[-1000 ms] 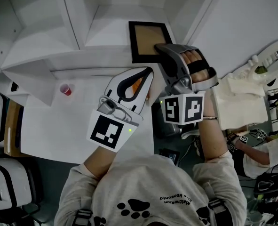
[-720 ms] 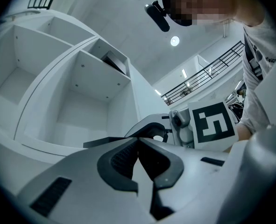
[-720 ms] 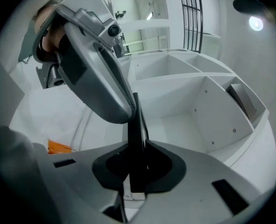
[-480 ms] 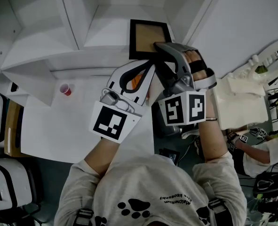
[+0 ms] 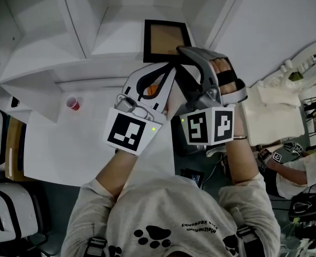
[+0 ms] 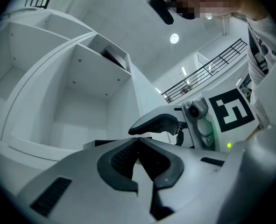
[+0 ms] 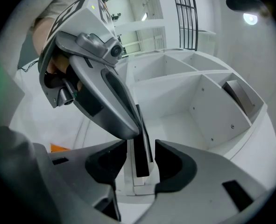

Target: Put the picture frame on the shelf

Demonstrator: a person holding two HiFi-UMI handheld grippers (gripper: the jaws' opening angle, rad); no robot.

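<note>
The picture frame [image 5: 166, 40] is up on the shelf [image 5: 120, 31], standing upright in its compartment, brown face to us. Just off the frame's lower corner, the right gripper [image 5: 180, 60] has just been opening: its jaws are spread wide, the frame's edge between them and neither side pressing. The left gripper [image 5: 167, 75] sits beside the frame's face with its jaws pressed together on nothing, the tip close against the frame; whether it touches, I can't tell.

This looks like the release. To do it well, draw the right gripper straight back along the frame's edge without clipping it.

Only the right gripper view shows the gaps either side of the frame's edge. Only the head view shows its brown front.
</note>
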